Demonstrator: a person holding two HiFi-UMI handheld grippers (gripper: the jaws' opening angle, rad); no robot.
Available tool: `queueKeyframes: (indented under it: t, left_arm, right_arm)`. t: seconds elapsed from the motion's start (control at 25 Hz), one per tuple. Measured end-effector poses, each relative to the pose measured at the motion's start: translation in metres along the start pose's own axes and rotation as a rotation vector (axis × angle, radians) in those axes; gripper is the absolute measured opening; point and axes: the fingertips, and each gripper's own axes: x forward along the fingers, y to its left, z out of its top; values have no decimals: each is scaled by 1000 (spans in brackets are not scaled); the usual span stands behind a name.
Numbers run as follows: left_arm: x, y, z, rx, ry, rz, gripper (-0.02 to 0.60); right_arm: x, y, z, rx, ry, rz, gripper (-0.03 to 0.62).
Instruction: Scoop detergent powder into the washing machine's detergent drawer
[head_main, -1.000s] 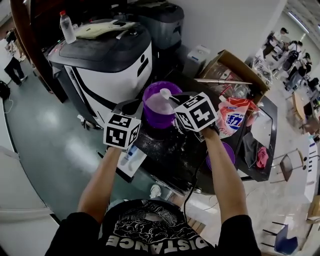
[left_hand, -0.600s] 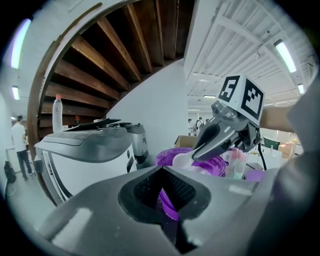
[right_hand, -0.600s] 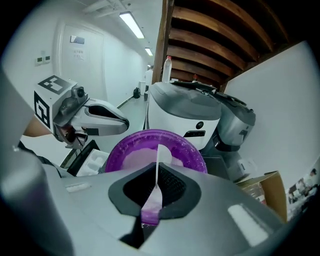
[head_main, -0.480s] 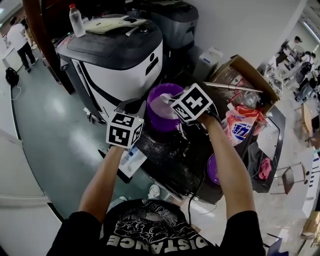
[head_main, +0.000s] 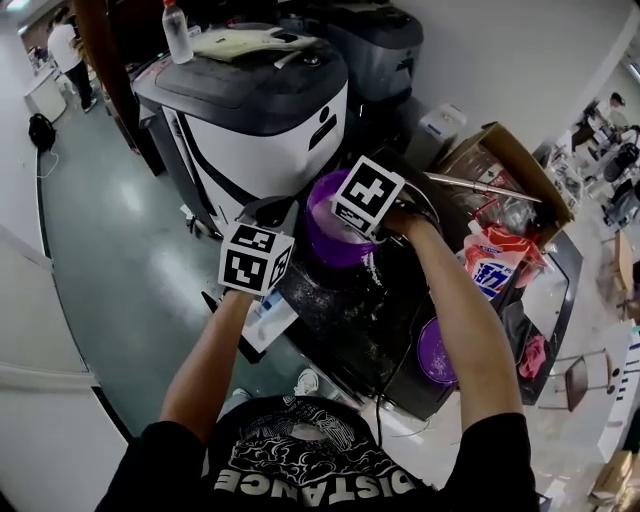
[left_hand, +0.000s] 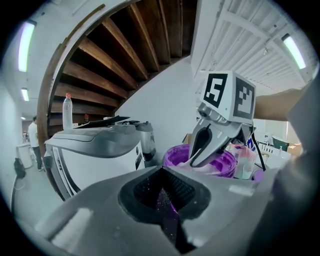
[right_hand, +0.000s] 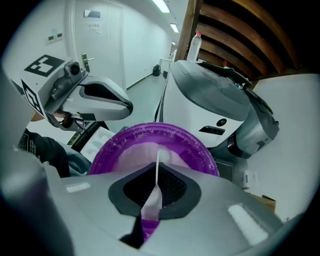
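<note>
A purple tub (head_main: 325, 245) of white powder (right_hand: 132, 155) stands on a black, powder-dusted top (head_main: 340, 305). My right gripper (head_main: 347, 226) hangs over the tub, shut on the thin white handle of a scoop (right_hand: 157, 167) that reaches down into the powder. The scoop's bowl is hidden. My left gripper (head_main: 268, 213) is left of the tub, jaws shut with nothing between them. In the left gripper view the right gripper (left_hand: 200, 156) dips into the tub (left_hand: 225, 164). A white pulled-out tray with blue marks (head_main: 263, 318), possibly the drawer, sits below the left gripper.
A white and grey washing machine (head_main: 255, 125) stands behind the tub, a bottle (head_main: 178, 30) on its top. An orange detergent bag (head_main: 490, 268), a cardboard box (head_main: 505, 160) and a purple lid (head_main: 437, 352) lie to the right. People stand far off.
My right gripper has moved up and left over the tub, carrying the scoop down into the powder. The left gripper has hardly shifted.
</note>
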Motion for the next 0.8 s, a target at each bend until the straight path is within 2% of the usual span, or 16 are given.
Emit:
queueKeyframes:
  t: [0.44,0.8]
  left_arm:
    - [-6,-1,-5,-13,8,19,0]
    - [-11,-4,-10,-5,20,18,0]
  right_arm:
    - [16,10,5,-46,54,44,37]
    - [22,21,2,15,83,112,37]
